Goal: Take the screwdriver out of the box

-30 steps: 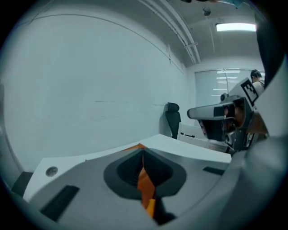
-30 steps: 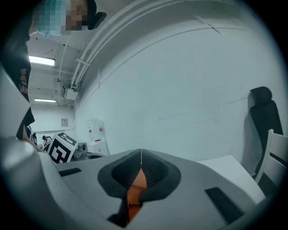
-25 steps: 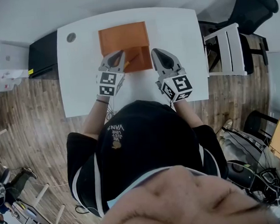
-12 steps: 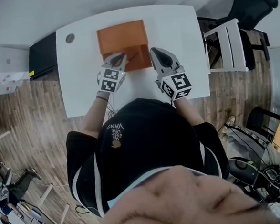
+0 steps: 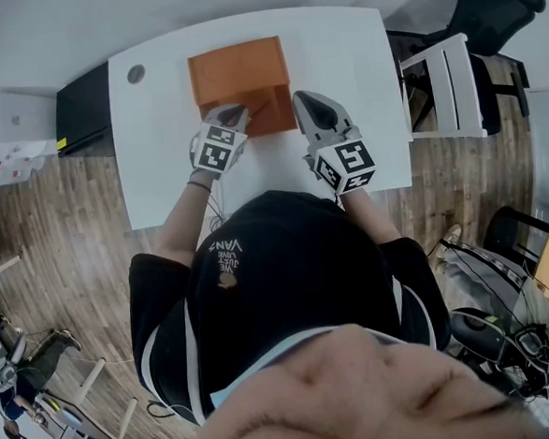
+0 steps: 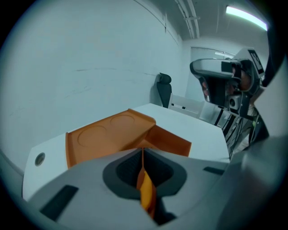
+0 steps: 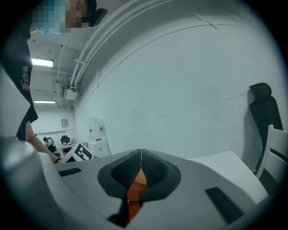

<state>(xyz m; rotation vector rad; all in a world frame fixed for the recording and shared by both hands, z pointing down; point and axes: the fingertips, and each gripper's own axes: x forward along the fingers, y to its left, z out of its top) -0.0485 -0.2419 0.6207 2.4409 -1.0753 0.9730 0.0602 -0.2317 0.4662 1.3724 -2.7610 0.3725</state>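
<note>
While left tongs (image 5: 233,111) and right tongs (image 5: 305,99) sit pressed together, the box (image 5: 239,68) lies by their tips.

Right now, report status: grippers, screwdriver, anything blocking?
Left gripper shut, tips over the open orange box. Right gripper shut, beside the box. Screwdriver not made out. No obstruction seen.

Head view looks steeply down on the tabletop (image 5: 158,156); left gripper view, close, shares the box (image 5: 236,71); right gripper view faces a wall (image 7: 180,90).
</note>
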